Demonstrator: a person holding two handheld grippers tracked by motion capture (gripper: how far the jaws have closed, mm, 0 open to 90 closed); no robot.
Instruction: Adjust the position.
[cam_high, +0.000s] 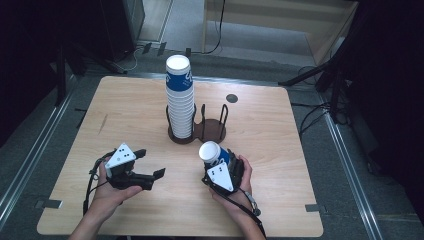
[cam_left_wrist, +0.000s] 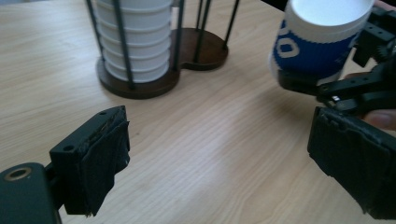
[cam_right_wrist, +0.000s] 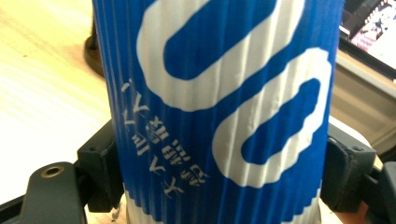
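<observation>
the right gripper (cam_high: 218, 161) is clamped on a blue and white paper cup (cam_high: 212, 153), its jaws pressing the ribbed sleeve from both sides in the right gripper view. the cup (cam_right_wrist: 219, 107) is held above the wooden table (cam_high: 280, 150), near the middle and just near of the dark wire cup rack (cam_high: 212, 131). the left gripper (cam_high: 148, 162) sits low at the near left, well apart from the cup, jaws spread wide with nothing between them. a tall stack of cups (cam_high: 180, 97) stands in the rack's left ring.
</observation>
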